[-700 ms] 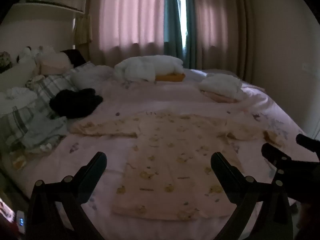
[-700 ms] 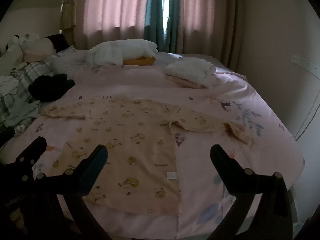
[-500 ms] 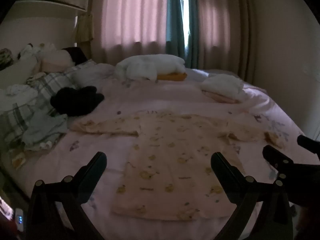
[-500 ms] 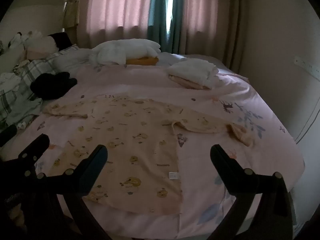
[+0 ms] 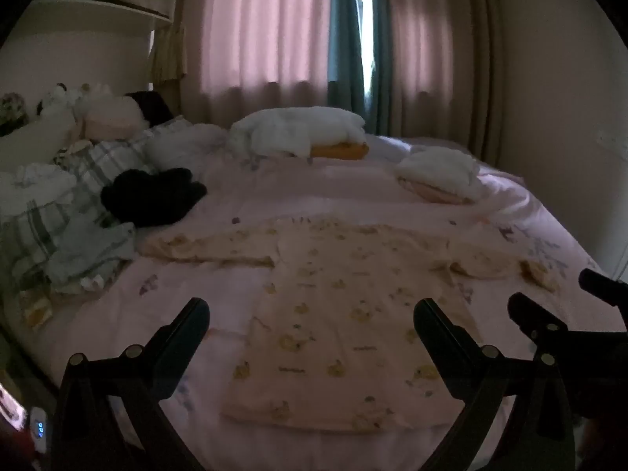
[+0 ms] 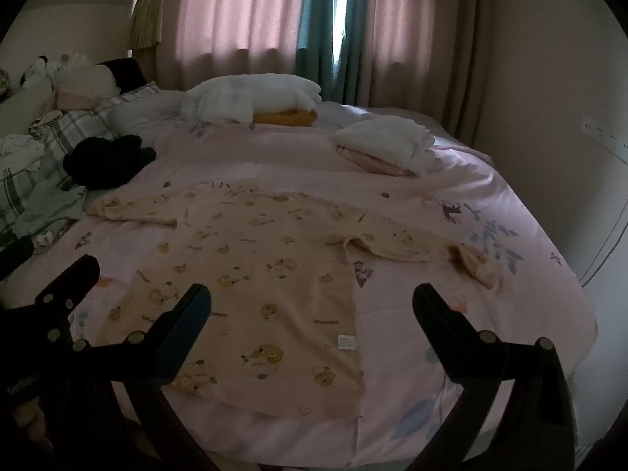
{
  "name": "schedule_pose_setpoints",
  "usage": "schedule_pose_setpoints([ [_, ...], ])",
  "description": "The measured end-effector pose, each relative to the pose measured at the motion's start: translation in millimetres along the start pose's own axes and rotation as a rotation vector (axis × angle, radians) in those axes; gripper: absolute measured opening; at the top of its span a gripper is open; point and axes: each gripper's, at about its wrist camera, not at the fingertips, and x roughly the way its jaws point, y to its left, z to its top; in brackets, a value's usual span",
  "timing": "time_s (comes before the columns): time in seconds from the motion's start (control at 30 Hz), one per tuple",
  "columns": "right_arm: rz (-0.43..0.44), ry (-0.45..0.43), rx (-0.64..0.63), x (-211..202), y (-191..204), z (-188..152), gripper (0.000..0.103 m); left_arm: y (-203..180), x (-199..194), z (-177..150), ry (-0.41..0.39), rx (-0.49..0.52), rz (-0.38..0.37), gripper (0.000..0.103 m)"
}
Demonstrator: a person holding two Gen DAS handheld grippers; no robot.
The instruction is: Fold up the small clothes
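A small cream long-sleeved shirt (image 5: 353, 314) with a yellow animal print lies flat on the pink bed, sleeves spread to both sides, hem toward me. The same shirt (image 6: 255, 274) fills the middle of the right wrist view, a white label near its right hem. My left gripper (image 5: 312, 325) hovers open above the hem, nothing between its fingers. My right gripper (image 6: 312, 322) also stands open and empty over the shirt's lower right side. Each gripper shows at the edge of the other's view.
A folded white and pink pile (image 5: 435, 176) sits at the back right of the bed (image 5: 176, 314). White bedding on an orange cushion (image 5: 298, 133) lies by the curtains. A black garment (image 5: 151, 196), plaid pillows (image 5: 90, 168) and crumpled clothes (image 5: 90, 251) crowd the left side.
Both views have drifted slightly forward over the bed. The shirt lies as before and both grippers stay open.
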Motion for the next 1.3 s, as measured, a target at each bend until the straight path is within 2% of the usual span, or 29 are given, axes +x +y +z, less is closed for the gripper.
schedule_pose_setpoints([
  [1.3,-0.003,0.006,0.005,-1.1,-4.4,-7.6,0.103,-2.5,-3.9,-9.4,0.004,0.015,-0.001,0.103],
])
